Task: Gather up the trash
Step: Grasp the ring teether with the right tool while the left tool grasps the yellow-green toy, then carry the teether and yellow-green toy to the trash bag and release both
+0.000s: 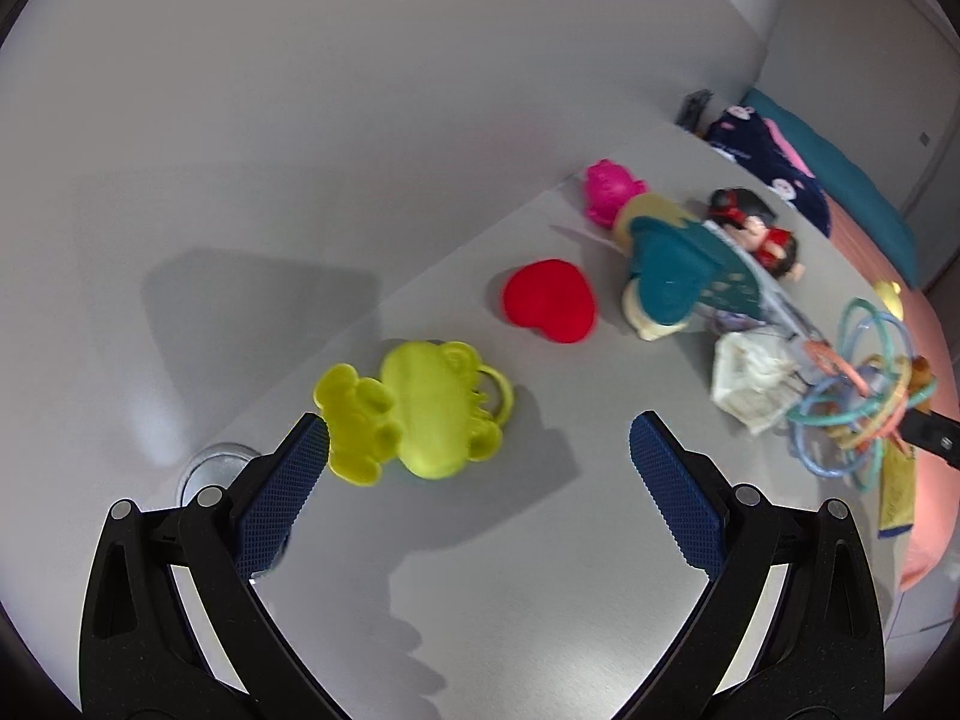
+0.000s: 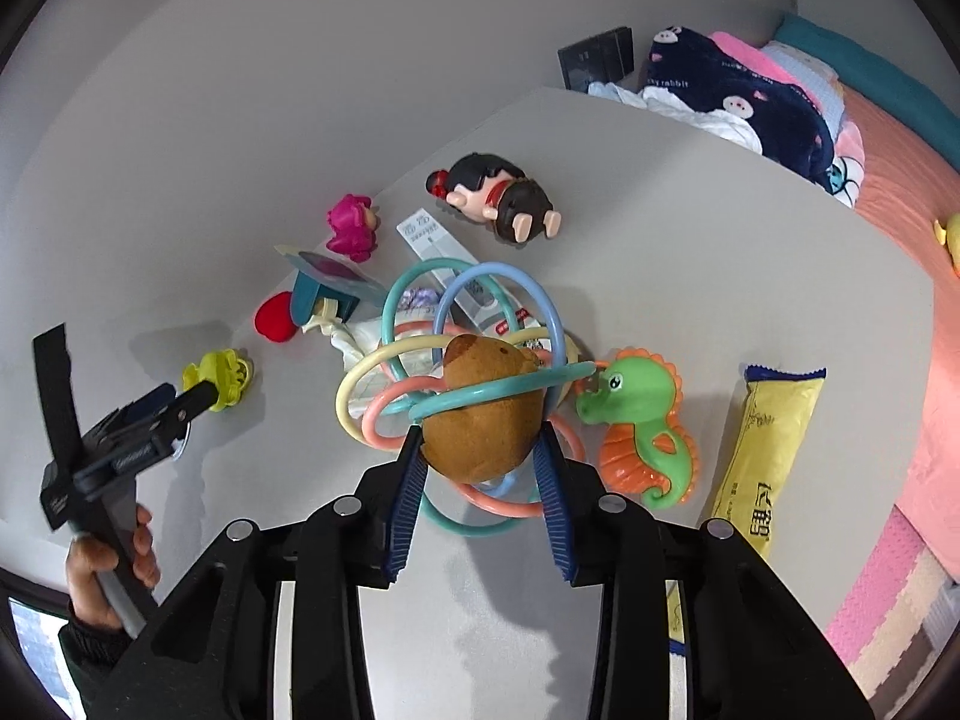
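Observation:
In the right wrist view my right gripper (image 2: pixel 479 435) has its blue pads against both sides of a brown rounded lump (image 2: pixel 480 408), like a bun or a fruit, which sits among the loops of a coloured ring toy (image 2: pixel 384 384). A yellow snack wrapper (image 2: pixel 774 450) lies to the right, and a flat white packet (image 2: pixel 435 240) lies behind the rings. In the left wrist view my left gripper (image 1: pixel 480 444) stands open above the grey table (image 1: pixel 480 540), just in front of a yellow-green plastic toy (image 1: pixel 414 414). Crumpled white paper (image 1: pixel 750 384) lies to its right.
Toys crowd the table: a red heart (image 1: pixel 549 300), a pink figure (image 1: pixel 606 192), a teal toy (image 1: pixel 684 276), a doll (image 2: pixel 498 198) and a green and orange seahorse (image 2: pixel 648 426). The table edge runs just left of them. A bed with a pink sheet (image 2: pixel 900 228) lies on the right.

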The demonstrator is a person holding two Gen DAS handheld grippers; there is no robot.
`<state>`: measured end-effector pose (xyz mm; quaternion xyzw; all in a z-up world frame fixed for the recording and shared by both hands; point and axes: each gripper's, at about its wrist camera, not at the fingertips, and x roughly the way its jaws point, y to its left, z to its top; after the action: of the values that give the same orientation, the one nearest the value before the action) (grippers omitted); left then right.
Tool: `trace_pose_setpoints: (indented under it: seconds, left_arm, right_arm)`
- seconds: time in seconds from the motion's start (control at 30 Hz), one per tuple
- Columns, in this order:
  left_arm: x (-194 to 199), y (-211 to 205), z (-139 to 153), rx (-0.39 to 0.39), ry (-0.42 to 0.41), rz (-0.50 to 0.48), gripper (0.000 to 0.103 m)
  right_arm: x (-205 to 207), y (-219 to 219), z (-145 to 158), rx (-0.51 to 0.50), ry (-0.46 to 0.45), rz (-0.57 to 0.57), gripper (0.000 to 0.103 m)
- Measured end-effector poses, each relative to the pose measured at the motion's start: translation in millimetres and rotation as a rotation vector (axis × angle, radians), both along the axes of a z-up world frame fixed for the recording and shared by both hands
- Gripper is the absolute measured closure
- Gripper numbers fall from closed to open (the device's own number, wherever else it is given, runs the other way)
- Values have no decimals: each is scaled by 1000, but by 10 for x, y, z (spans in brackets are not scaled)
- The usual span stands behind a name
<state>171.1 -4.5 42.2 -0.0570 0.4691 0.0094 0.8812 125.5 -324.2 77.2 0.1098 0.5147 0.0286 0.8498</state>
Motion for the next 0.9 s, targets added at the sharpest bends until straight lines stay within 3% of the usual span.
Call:
trace_pose_setpoints:
  seconds: [0.2, 0.23, 0.3, 0.33, 0.37, 0.4, 0.43, 0.6, 0.9]
  left_arm:
    - [155, 83, -230, 12, 47, 36, 7]
    - [160, 87, -249, 29, 43, 40, 13]
    - [154, 89, -265, 46, 40, 32, 36]
    - [144, 87, -252, 56, 33, 30, 64]
    - [124, 98, -224, 32, 29, 21, 86]
    - [118, 123, -204, -12, 30, 14, 89]
    - [76, 139, -146, -54, 13, 8, 91]
    - [-141, 39, 196, -73, -68, -57, 93]
    - [-318, -655, 867, -53, -187, -200, 93]
  right_arm:
    - [-53, 44, 132, -16, 58, 25, 65]
    - [-77, 46, 168, -16, 57, 31, 65]
    - [-115, 55, 224, -20, 54, 39, 65]
    - [-131, 59, 247, -24, 54, 42, 65]
    - [-145, 59, 273, -27, 51, 44, 65]
    - [-165, 56, 306, -31, 46, 44, 65]
    - [-178, 51, 332, -30, 42, 44, 65]
    - [-277, 34, 524, -32, 0, 42, 65]
    - [-642, -301, 863, -37, -76, -17, 65]
